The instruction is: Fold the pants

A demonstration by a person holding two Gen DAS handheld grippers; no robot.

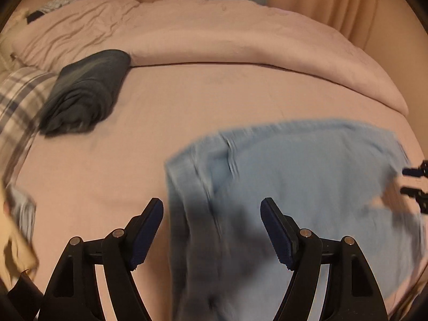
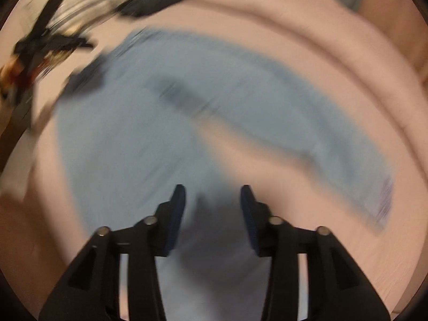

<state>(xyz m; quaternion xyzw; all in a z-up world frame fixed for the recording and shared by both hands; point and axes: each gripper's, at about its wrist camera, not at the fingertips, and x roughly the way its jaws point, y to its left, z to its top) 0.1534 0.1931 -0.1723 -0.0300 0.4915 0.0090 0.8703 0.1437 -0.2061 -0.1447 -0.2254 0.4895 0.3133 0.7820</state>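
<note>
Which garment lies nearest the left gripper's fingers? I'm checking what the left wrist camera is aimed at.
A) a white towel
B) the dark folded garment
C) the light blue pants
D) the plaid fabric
C: in the left wrist view the light blue pants spread on the bed directly ahead of the open left gripper, while the dark folded garment and plaid fabric lie farther off to the left.

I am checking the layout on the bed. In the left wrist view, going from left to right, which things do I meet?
Plaid fabric → dark folded garment → light blue pants → right gripper at the frame's right edge.
</note>
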